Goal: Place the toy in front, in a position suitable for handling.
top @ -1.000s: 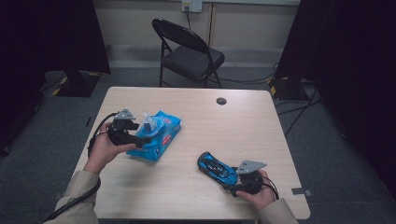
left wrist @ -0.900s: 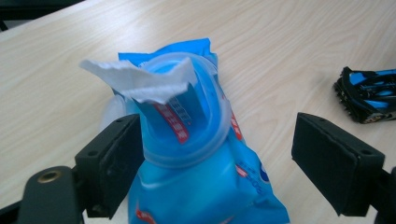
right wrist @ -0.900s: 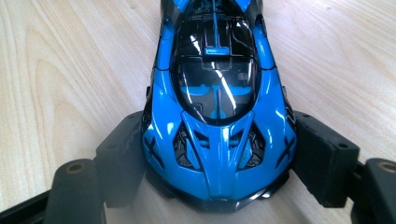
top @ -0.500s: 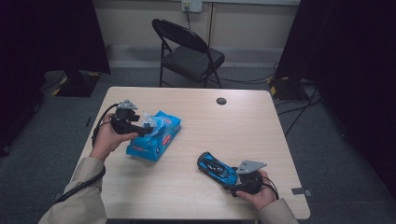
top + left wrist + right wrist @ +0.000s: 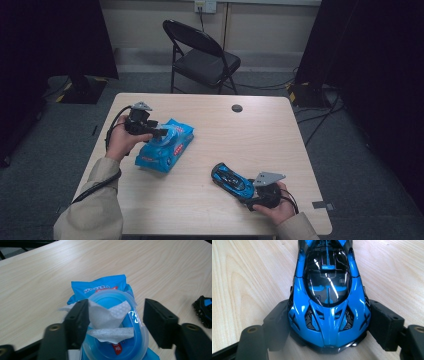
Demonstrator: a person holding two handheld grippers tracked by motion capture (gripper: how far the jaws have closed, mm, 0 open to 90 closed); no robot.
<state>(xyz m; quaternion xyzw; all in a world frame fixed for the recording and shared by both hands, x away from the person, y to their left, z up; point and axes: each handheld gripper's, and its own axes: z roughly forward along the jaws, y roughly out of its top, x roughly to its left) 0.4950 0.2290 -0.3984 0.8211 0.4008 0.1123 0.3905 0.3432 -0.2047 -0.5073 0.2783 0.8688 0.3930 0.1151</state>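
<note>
Two grippers are at work over the wooden tabletop (image 5: pixel 210 200). The left gripper (image 5: pixel 159 133), toward the tabletop's left side in the high view, hangs over the near end of a blue wet-wipe pack (image 5: pixel 166 147) that lies flat on the wood. Its jaws have just been closing, yet they stand apart in the left gripper view: a white wipe (image 5: pixel 107 315) pokes up from the pack's round opening between them, one jaw touching the sheet's edge while the other stands clear of it.

Near the tabletop's front right edge, the right gripper (image 5: pixel 248 196) is clamped on one end of a blue toy car (image 5: pixel 231 179), with a pad pressed against each side of its body. The car rests on the wood, well apart from the wipe pack.
</note>
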